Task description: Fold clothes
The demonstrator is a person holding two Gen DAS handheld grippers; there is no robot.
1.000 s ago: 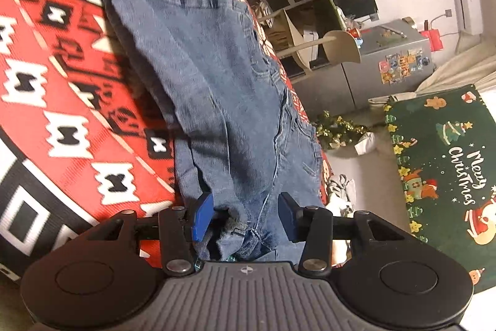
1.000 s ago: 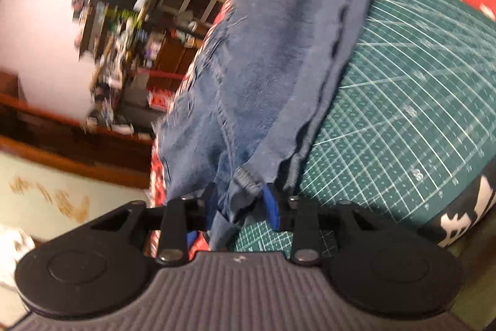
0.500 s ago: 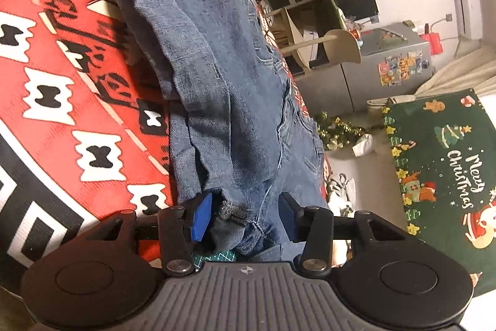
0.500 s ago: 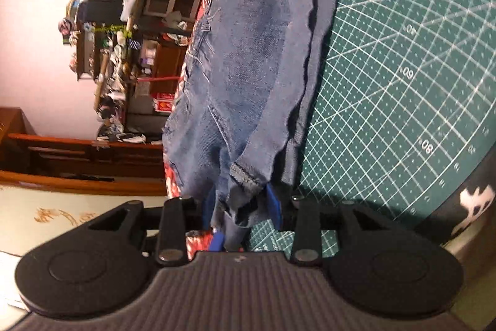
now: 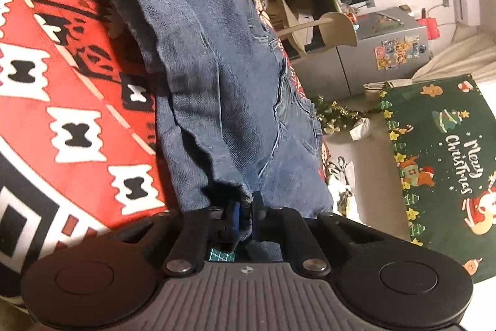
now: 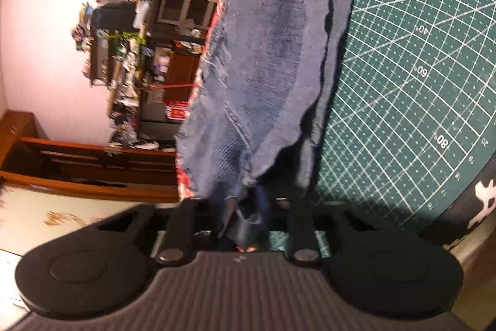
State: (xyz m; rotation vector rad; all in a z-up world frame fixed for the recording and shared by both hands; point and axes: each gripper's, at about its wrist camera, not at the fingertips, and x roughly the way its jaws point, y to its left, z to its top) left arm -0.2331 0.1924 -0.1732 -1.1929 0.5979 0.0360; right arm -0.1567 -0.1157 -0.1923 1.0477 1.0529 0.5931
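Jeans (image 5: 223, 76) pinched by left tool (image 5: 245, 214); right tool (image 6: 248, 207) likewise.

jeans (image 5: 217, 76) on tablecloth (image 5: 55, 76), mat (image 6: 403, 76) prob. under jeans

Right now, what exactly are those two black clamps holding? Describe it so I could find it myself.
Look at the table under the red patterned cloth, where a green cutting mat lies. Draped across both is a pair of blue jeans, with the left gripper and right gripper each pinching its near edge. It is the only denim there, faded and stitched.
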